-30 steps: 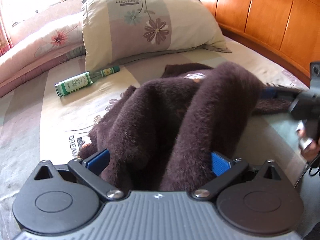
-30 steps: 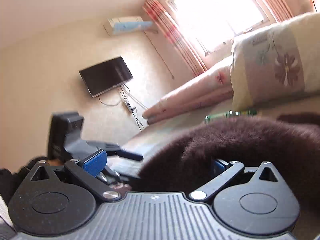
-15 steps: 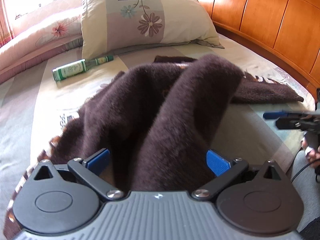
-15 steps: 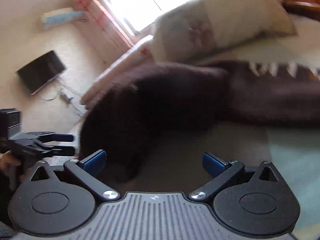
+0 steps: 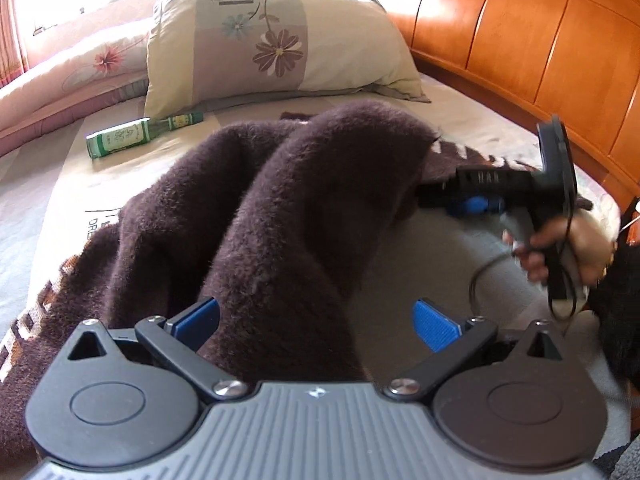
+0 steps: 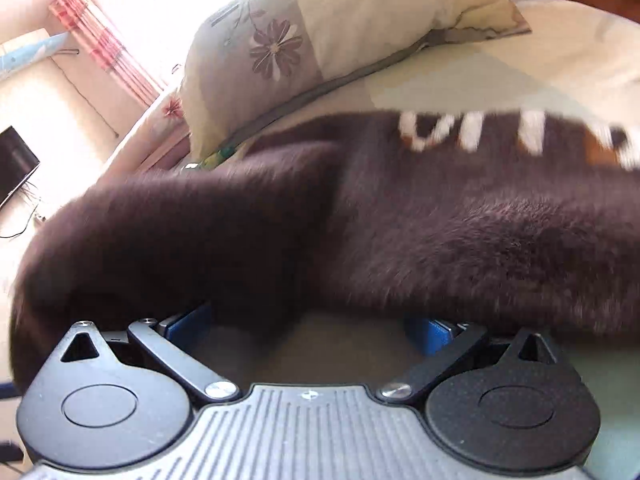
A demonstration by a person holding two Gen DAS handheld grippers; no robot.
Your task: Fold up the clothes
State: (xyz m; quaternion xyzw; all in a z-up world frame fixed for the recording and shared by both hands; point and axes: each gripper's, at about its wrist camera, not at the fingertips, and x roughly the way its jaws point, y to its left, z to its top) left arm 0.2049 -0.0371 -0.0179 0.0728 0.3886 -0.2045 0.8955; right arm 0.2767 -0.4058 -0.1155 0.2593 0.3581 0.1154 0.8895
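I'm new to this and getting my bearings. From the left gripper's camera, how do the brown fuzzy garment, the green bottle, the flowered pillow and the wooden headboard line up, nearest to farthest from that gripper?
1. brown fuzzy garment, between the left gripper fingers.
2. green bottle, lying on the bed, ahead left.
3. flowered pillow, behind the bottle.
4. wooden headboard, far right, behind the pillow.

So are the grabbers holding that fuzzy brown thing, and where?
Neither pinches it. The left gripper has its jaws wide, with the brown garment running loosely between them. The right gripper is open too, with the garment draped across it.
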